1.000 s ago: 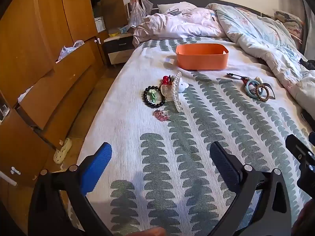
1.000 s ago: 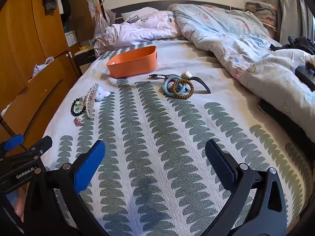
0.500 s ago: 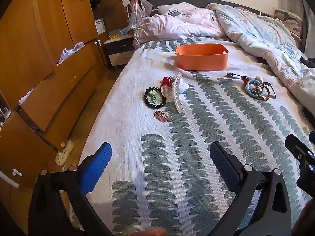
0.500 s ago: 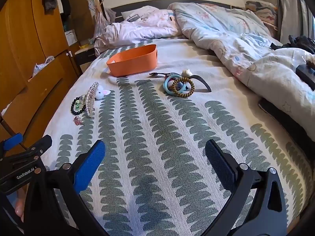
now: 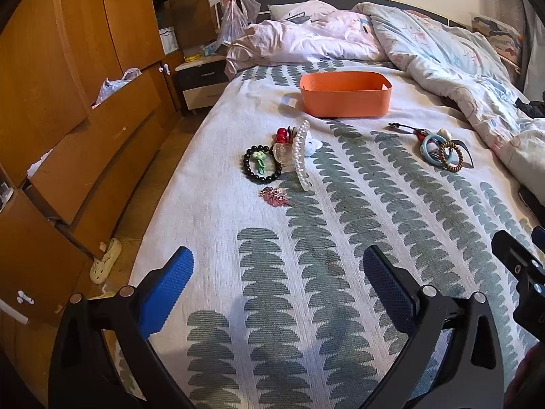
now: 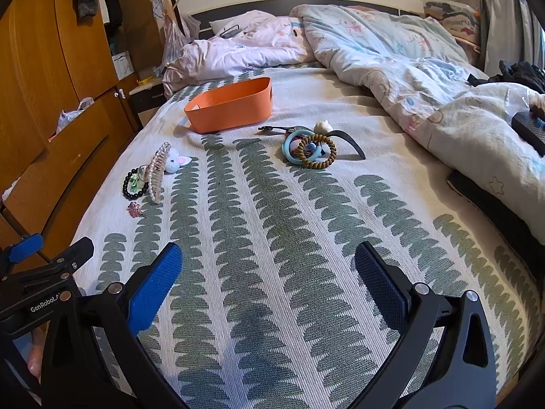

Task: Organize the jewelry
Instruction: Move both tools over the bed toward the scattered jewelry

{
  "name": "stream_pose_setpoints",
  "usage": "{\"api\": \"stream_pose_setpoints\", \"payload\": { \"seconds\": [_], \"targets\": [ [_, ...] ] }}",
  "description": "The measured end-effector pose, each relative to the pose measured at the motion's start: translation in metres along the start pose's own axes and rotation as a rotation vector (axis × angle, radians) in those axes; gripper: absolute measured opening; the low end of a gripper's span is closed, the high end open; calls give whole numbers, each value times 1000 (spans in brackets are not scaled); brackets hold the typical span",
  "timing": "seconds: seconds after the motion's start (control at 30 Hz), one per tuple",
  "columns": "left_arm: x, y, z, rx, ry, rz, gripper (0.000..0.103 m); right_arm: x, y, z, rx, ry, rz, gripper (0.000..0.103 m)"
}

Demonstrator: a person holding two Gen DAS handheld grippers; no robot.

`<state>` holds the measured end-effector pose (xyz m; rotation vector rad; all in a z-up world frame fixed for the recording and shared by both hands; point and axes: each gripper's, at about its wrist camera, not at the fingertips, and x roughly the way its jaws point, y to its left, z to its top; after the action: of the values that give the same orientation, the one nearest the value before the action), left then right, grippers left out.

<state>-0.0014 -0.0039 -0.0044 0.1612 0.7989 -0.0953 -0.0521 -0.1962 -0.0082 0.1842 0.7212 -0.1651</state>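
The bedspread (image 6: pixel 272 225) is coarse woven cloth, matt. The orange bin (image 5: pixel 345 93) looks like smooth matt plastic. The black bead bracelet (image 5: pixel 262 165) is glossy, the pearl hair claw (image 5: pixel 300 153) shiny. The wardrobe (image 5: pixel 68 68) is satin-finished wood. The tongs' pads (image 6: pixel 153 289) are textured blue.

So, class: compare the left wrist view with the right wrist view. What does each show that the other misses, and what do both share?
Only the left wrist view shows the white shoe on the floor and red beads behind the pearl hair claw. Only the right wrist view shows the dark clothing on the quilt. Both show the orange bin, black bead bracelet, brown spiral hair tie, and open grippers, left and right.
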Motion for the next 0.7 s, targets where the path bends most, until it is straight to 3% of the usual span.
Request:
{"api": "stream_pose_setpoints", "payload": {
  "seconds": [0.2, 0.5, 0.7],
  "targets": [
    [0, 0, 2, 6, 0, -55, 99, -1, -1, 1, 1, -2, 0, 100],
    [7, -3, 2, 34, 39, -31, 99, -1, 0, 1, 1, -4, 0, 100],
    [5, 0, 1, 26, 19, 7, 99, -1, 0, 1, 1, -6, -2, 100]
  ]
}}
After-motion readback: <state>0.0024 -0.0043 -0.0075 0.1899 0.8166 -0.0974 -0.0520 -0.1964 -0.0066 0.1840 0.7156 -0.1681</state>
